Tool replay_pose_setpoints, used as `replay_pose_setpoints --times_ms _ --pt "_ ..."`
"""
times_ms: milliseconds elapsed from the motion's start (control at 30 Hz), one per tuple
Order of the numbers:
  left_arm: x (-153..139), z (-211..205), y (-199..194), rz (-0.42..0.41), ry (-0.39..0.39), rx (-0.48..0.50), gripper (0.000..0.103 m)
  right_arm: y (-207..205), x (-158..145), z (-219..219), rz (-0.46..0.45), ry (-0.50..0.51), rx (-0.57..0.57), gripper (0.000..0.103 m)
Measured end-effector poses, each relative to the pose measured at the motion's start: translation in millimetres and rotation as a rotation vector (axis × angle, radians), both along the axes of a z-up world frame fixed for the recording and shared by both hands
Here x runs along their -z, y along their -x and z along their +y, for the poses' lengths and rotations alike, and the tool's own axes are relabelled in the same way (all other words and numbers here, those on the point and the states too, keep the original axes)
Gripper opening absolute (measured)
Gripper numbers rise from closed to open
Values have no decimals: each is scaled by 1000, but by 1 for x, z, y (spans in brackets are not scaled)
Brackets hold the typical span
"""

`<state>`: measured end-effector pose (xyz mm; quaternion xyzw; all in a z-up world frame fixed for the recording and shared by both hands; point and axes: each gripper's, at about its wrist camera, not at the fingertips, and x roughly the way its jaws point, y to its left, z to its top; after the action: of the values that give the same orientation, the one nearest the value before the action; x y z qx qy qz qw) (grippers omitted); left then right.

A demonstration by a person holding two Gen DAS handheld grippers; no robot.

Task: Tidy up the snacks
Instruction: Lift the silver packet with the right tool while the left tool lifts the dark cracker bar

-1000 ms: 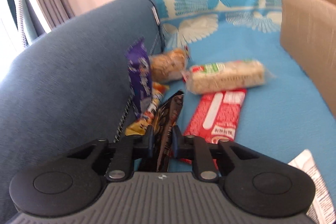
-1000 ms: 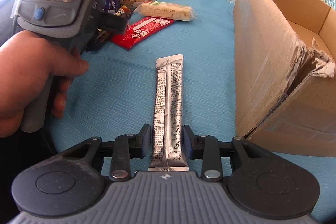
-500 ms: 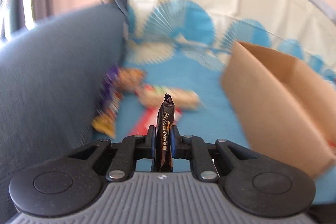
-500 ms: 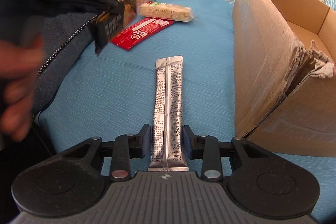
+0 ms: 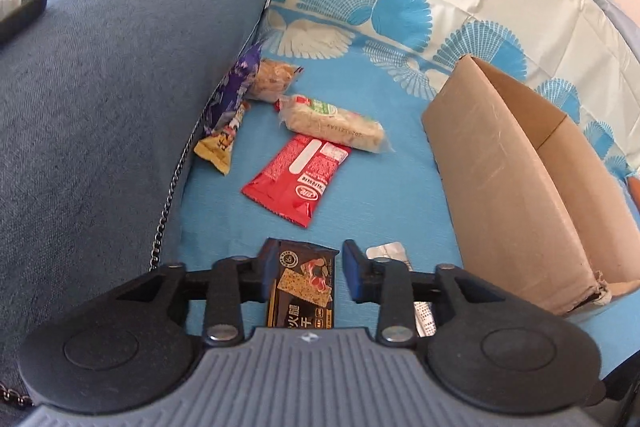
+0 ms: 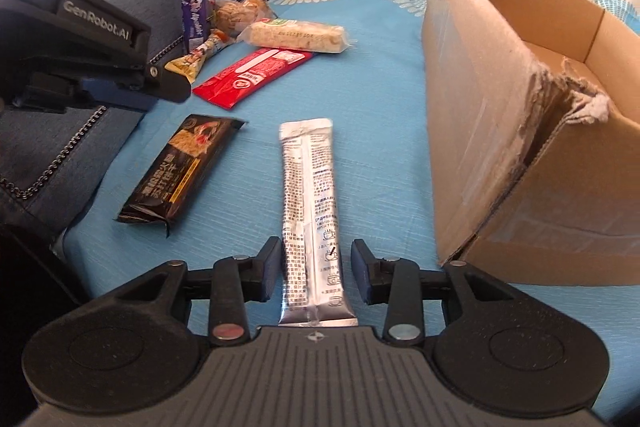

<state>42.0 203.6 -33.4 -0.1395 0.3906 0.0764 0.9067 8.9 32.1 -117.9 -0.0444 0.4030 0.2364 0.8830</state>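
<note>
A black cracker pack [image 5: 303, 285] lies flat on the blue cloth, below and between the fingers of my open left gripper [image 5: 308, 273]; it also shows in the right wrist view [image 6: 182, 169]. A silver stick sachet [image 6: 310, 211] lies lengthwise between the fingers of my open right gripper [image 6: 316, 269], untouched; its end shows in the left wrist view [image 5: 387, 251]. Farther off lie a red pack [image 5: 298, 179], a clear-wrapped rice bar [image 5: 334, 123], a yellow bar [image 5: 224, 143], a purple bar [image 5: 236, 87] and a clear bag [image 5: 272, 81].
An open cardboard box [image 6: 520, 115] stands on the right, its near corner torn; it also shows in the left wrist view [image 5: 516, 171]. A grey-blue sofa arm [image 5: 100, 107] rises on the left. The left gripper body [image 6: 76, 47] hovers above the cloth's left side.
My left gripper lifted the black cracker pack from the pile, carried it toward me, and let it go; it now lies flat beside the silver sachet. My right gripper opened slightly.
</note>
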Motion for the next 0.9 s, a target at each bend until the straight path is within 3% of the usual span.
replay_pose_setpoints --times_ms 100,267,500,600,900 --pt "5 -9 -7 52 -52 47 52 -3 0 -4 20 -19 13 40" --pt "26 -21 -28 239 -86 116 64 -3 0 -2 14 0 -5 40" --pt "38 -34 -35 301 -198 135 65 -1 -3 1 14 41 -37 32" --pt "40 -29 -36 309 -183 121 43 0 -5 2 34 52 -39 32" --pt "32 -4 -34 326 -37 104 43 -5 -3 0 36 18 -42 38"
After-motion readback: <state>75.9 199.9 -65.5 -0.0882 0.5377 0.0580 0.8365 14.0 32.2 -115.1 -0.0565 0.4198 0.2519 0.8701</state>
